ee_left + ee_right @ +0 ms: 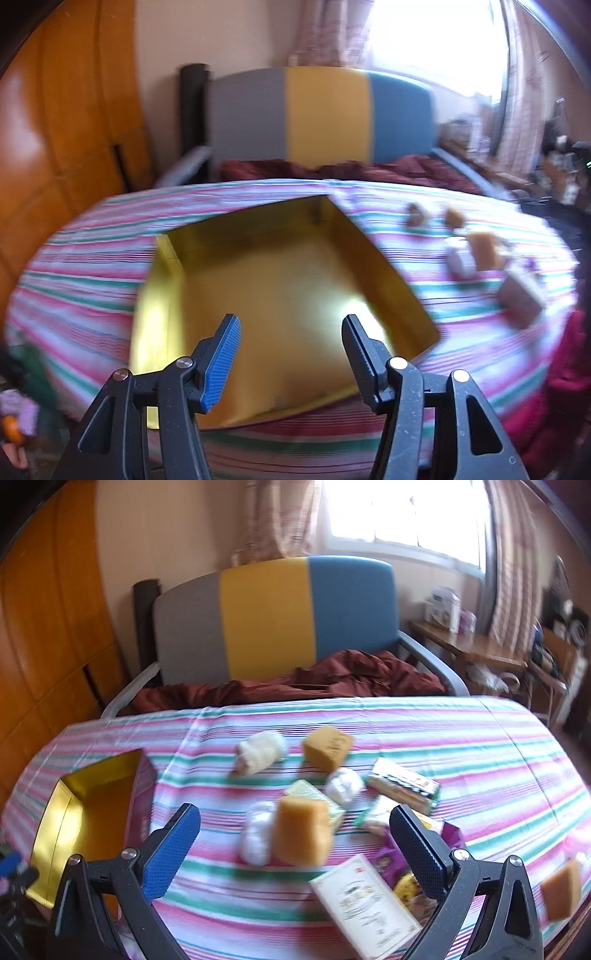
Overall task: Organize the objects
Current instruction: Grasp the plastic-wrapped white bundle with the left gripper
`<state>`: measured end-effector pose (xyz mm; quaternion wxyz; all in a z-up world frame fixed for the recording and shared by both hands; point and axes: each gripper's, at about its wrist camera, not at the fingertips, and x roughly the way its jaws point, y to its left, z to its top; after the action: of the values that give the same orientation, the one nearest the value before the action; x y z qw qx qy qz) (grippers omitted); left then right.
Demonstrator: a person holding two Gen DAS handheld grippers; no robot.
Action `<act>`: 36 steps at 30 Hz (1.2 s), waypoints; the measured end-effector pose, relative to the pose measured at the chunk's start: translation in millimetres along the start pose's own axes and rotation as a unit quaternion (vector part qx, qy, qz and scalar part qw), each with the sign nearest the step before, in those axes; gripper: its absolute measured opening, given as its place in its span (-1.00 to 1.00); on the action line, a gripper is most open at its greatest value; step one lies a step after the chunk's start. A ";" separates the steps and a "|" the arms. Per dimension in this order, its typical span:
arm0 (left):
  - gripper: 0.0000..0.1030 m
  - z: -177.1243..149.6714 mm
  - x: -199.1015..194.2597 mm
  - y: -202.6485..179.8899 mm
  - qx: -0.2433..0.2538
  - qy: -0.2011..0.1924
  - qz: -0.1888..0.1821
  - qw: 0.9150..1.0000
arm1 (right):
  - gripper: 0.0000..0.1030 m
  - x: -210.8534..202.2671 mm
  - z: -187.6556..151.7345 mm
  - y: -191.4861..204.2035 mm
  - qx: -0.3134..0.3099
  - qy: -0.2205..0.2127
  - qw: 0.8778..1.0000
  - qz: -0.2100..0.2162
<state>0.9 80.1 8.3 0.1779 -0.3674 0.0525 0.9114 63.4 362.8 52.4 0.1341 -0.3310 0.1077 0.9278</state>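
Progress nil: gold-lined open cardboard box [280, 295] holds nothing, left gripper [291, 354] and right gripper [295, 845] both gape wide and unloaded, and orange sponge block [303, 830] and neighbouring items lie at 12 o'clock.

The gold box [280, 295] lies open-topped, its interior bare; right of it, sponges [303, 834], packets [402, 786] and cartons [365, 901] crowd the striped bed [480, 746].
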 end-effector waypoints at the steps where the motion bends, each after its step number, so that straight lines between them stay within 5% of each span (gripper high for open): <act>1: 0.16 1.1 0.4 -2.4 -0.002 0.006 -0.023 1.000 | 1.00 1.6 0.9 -11.4 0.016 -0.001 1.000 0.001; 3: 0.17 4.7 6.1 -12.7 -0.005 0.026 -0.074 0.997 | 1.00 6.1 0.1 -38.5 0.058 -0.002 0.998 0.004; 8: 0.17 12.4 17.4 -59.8 0.051 0.031 -0.113 0.992 | 1.00 9.0 -4.4 -86.3 0.178 -0.005 0.984 0.023; 16: 0.28 36.2 53.7 -124.1 0.078 0.092 -0.189 0.975 | 1.00 10.5 -8.4 -110.6 0.245 -0.004 0.969 0.035; 25: 0.30 60.3 110.2 -158.8 0.060 0.161 -0.198 0.965 | 1.00 16.1 -8.9 -106.0 0.237 0.007 0.969 0.066; 36: 0.13 83.2 185.3 -183.2 0.022 0.170 -0.170 0.971 | 1.00 24.0 -9.7 -100.1 0.226 0.025 0.970 0.087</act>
<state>-110.3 322.6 -52.6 0.3265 -0.5162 0.0388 0.7908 83.3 458.4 18.5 0.1218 -0.3042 0.3458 0.8792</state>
